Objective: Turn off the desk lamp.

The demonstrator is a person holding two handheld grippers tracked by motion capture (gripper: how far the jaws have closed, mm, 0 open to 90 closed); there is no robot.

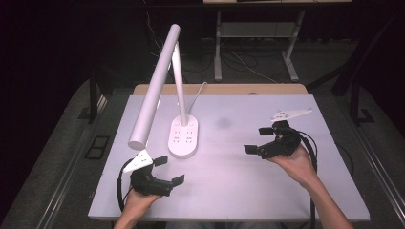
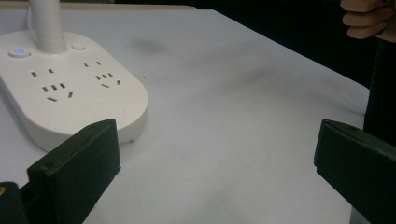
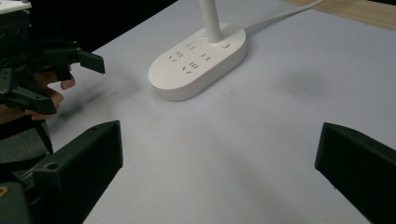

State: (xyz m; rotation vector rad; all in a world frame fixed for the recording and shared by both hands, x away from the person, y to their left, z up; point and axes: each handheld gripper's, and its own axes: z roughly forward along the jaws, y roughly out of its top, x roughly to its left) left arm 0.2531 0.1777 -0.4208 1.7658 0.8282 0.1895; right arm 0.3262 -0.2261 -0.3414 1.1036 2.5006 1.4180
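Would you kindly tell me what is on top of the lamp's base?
On the lamp base stand the white stem, two groups of sockets, a blue-lit button and a plain button. The stem hides whatever lies directly behind it.

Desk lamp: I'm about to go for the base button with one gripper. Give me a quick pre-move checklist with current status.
1. Left gripper open, nothing held: ok.
2. Right gripper open, nothing held: ok.
3. Lamp base flat on the table, stem upright: ok.
4. Table between each gripper and the base bare: ok.
5. Lit button beside the stem uncovered: ok.
6. Lamp head slants out above the left gripper's side, approach clearance: cannot tell.
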